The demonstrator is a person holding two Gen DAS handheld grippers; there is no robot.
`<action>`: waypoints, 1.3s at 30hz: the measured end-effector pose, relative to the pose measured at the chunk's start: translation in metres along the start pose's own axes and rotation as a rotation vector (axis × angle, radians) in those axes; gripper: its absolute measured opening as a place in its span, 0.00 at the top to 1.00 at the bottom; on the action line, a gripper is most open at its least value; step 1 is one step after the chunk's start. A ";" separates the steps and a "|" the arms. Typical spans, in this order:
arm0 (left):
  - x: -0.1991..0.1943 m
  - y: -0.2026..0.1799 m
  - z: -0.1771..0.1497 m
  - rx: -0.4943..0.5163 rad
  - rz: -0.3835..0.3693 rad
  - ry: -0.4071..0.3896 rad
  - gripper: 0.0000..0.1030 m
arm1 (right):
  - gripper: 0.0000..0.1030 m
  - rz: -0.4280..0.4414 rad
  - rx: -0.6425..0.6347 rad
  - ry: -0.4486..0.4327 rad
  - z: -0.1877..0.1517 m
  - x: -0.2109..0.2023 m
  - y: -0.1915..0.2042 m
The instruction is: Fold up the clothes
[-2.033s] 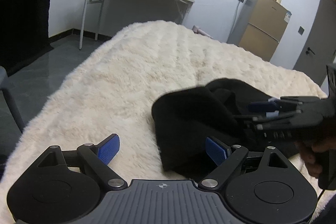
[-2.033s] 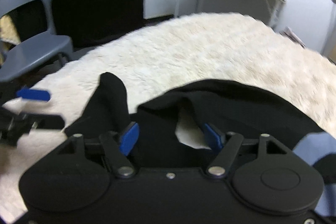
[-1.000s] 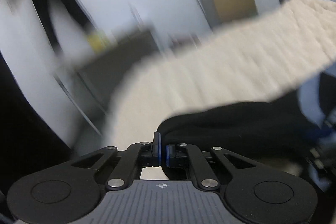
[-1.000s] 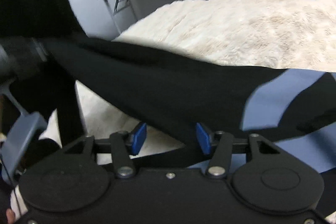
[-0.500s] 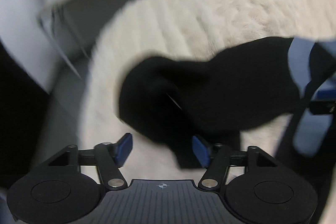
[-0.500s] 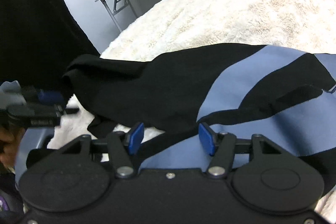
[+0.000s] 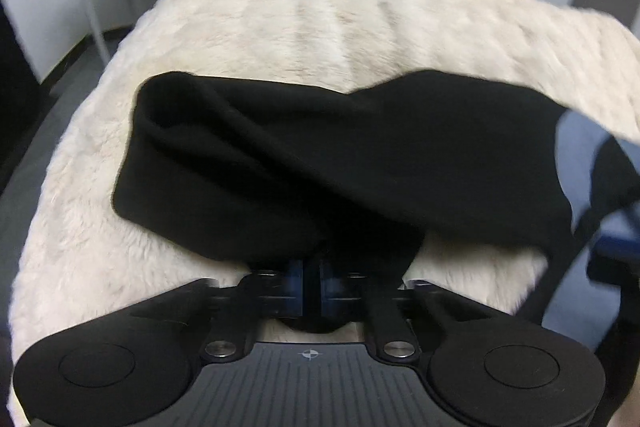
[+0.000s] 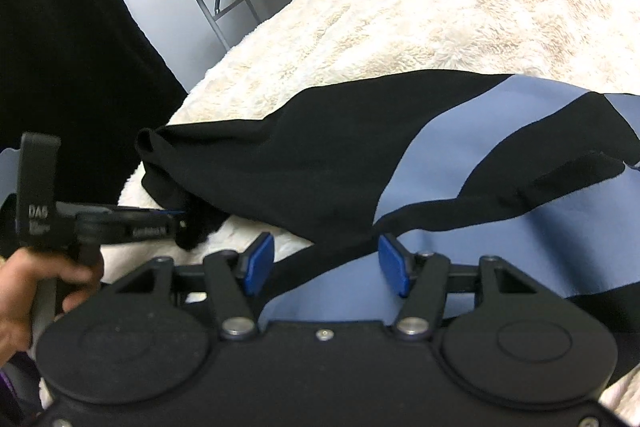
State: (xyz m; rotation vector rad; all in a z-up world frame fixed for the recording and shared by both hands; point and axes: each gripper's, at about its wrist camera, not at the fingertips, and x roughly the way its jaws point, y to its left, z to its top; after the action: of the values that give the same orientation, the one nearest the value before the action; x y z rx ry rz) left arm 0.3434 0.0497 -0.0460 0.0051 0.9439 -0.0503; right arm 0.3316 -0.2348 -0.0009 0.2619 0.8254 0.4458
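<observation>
The left gripper (image 7: 313,285) points steeply down, its pads clamped together on black cloth. The right gripper (image 8: 326,263) tilts down too, jaws parted. A hand (image 8: 24,291) at eight o'clock grips the left handle.

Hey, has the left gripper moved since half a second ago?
Yes. In the right wrist view the left gripper has shifted right, off the dark curtain onto the cream blanket, shut on the black garment.
</observation>
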 end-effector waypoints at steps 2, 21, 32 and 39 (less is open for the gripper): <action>-0.016 -0.008 0.004 0.193 0.144 -0.043 0.96 | 0.45 0.001 0.004 0.000 -0.001 -0.001 -0.001; -0.051 0.139 -0.048 0.499 0.779 0.194 0.61 | 0.45 0.028 0.006 -0.012 0.002 -0.002 0.000; -0.165 0.071 -0.126 -0.113 0.117 -0.260 0.21 | 0.45 -0.014 -0.123 -0.015 -0.006 0.006 0.016; -0.166 0.074 -0.187 -0.221 0.033 -0.332 0.21 | 0.45 -0.119 -0.373 -0.220 -0.029 -0.016 0.051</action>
State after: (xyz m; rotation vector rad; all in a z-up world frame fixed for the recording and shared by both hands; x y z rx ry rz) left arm 0.0980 0.1351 -0.0231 -0.1870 0.6127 0.0825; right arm 0.2859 -0.1958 0.0105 -0.0831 0.5261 0.4417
